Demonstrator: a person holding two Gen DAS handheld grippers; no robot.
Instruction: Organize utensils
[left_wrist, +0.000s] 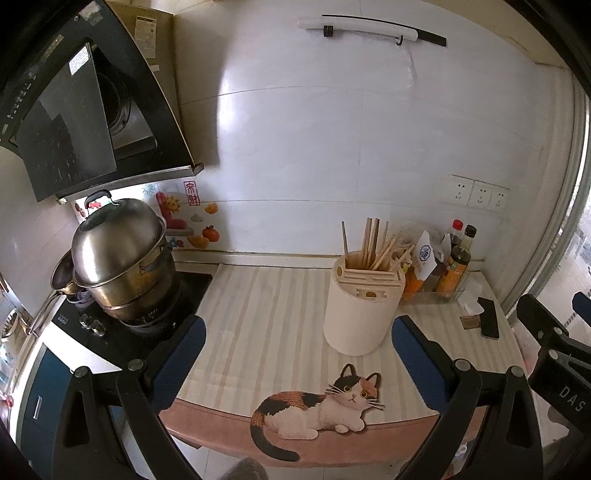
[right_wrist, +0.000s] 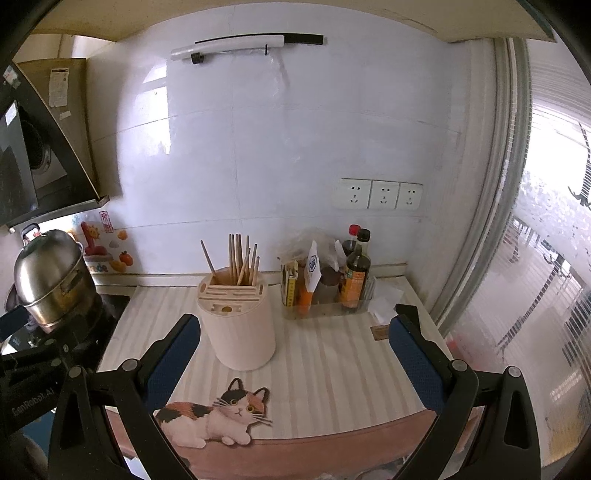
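A cream round utensil holder (left_wrist: 360, 310) (right_wrist: 238, 321) stands upright on the striped counter mat (left_wrist: 266, 325) (right_wrist: 332, 354). Several wooden chopsticks (left_wrist: 373, 243) (right_wrist: 240, 260) stick up from its rear slot. My left gripper (left_wrist: 299, 332) is open, held in front of and above the counter edge, its blue-padded fingers (left_wrist: 184, 354) spread wide with nothing between them. My right gripper (right_wrist: 295, 328) is open too, hovering just right of the holder, empty. The right gripper's body also shows at the right edge of the left wrist view.
A steel pot stack (left_wrist: 122, 258) (right_wrist: 51, 277) sits on the stove at left under the range hood (left_wrist: 85, 110). A clear tray of sauce bottles (left_wrist: 450, 269) (right_wrist: 354, 273) stands at the back right, with a phone (left_wrist: 489, 317) beside it. A cat picture (left_wrist: 317, 406) (right_wrist: 218, 417) marks the mat's front edge.
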